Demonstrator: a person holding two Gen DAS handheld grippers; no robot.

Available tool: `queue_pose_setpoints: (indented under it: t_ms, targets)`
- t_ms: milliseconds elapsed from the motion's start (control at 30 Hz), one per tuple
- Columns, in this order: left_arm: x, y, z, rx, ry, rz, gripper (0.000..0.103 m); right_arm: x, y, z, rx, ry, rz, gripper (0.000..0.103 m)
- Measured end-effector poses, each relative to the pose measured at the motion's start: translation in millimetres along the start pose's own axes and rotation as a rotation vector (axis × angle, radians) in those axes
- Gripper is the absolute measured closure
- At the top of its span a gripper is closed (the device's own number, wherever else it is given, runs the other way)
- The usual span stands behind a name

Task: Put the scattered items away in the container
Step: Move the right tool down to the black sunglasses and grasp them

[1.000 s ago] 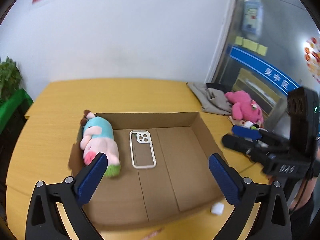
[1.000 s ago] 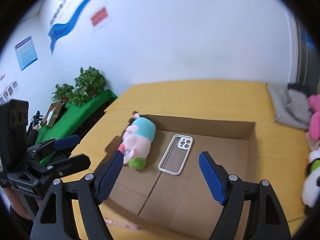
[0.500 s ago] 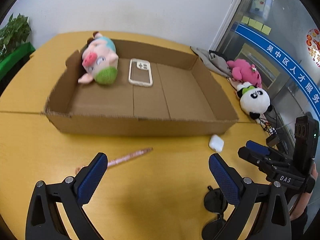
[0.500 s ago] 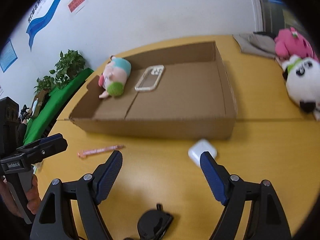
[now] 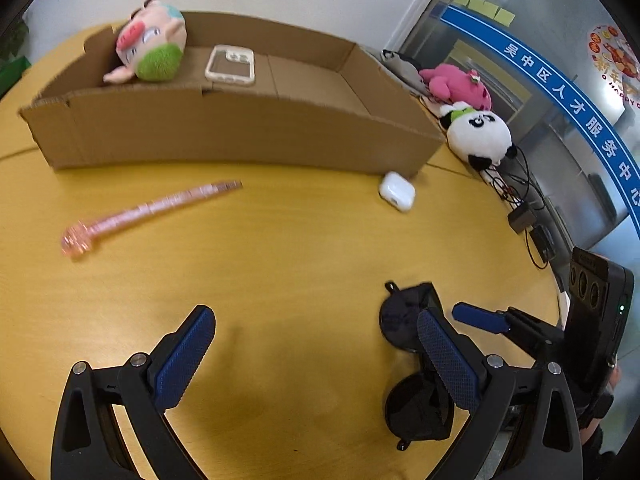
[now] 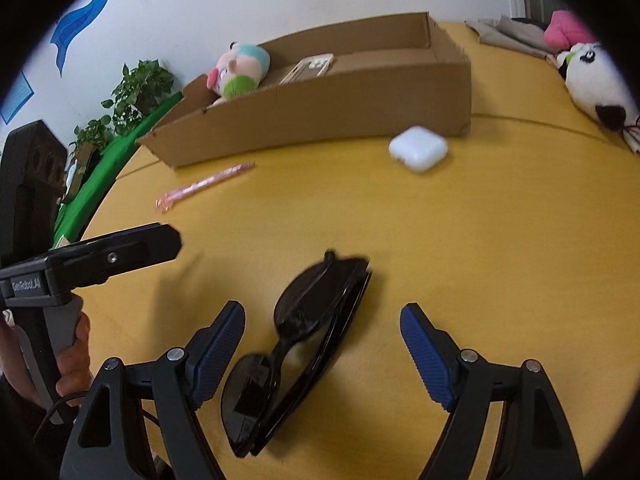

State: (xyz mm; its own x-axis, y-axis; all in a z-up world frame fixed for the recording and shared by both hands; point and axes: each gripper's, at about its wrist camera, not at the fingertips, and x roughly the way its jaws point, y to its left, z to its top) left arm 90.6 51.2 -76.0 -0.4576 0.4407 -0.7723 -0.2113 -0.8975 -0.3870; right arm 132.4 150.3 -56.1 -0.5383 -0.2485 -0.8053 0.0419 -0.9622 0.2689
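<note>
A shallow cardboard box [image 5: 240,128] lies across the yellow table with a pig plush [image 5: 152,48] and a phone case [image 5: 231,65] inside. On the table in front of it lie a pink pen [image 5: 148,212], a white earbud case [image 5: 397,191] and folded black sunglasses [image 6: 312,320]. My right gripper [image 6: 322,310] is open low over the table, the sunglasses between its fingers and clear of both pads. My left gripper [image 5: 314,316] is open over bare table, just left of the sunglasses [image 5: 404,320].
A panda plush [image 5: 478,136], a pink plush [image 5: 456,88] and cables with an adapter [image 5: 520,220] sit along the table's right edge. Grey cloth [image 6: 508,34] lies behind the box. Potted plants [image 6: 136,88] stand off to the left. A hand [image 6: 72,364] grips the left gripper's handle.
Both grippers came back from over the box and dropped close to the table in front of it. The sunglasses now lie between the right gripper's fingers. Both stayed open.
</note>
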Motion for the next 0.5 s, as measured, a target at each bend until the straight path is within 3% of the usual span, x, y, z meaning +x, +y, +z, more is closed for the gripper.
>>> queue_pose_setpoints:
  t_ms: [200,333,500]
  targets:
    - [14,-1,-16,-0.013,0.045,-0.045,0.001,8,4,-5,-0.008,-0.001,-0.036,0.027]
    - [13,-3,-22,-0.016,0.051,-0.068,0.001,9,1,-3,0.0,-0.004,-0.048,0.057]
    - [11,-6,-28,-0.008,0.064,-0.096,0.001,8,-2,-2,0.002,0.0,-0.04,0.059]
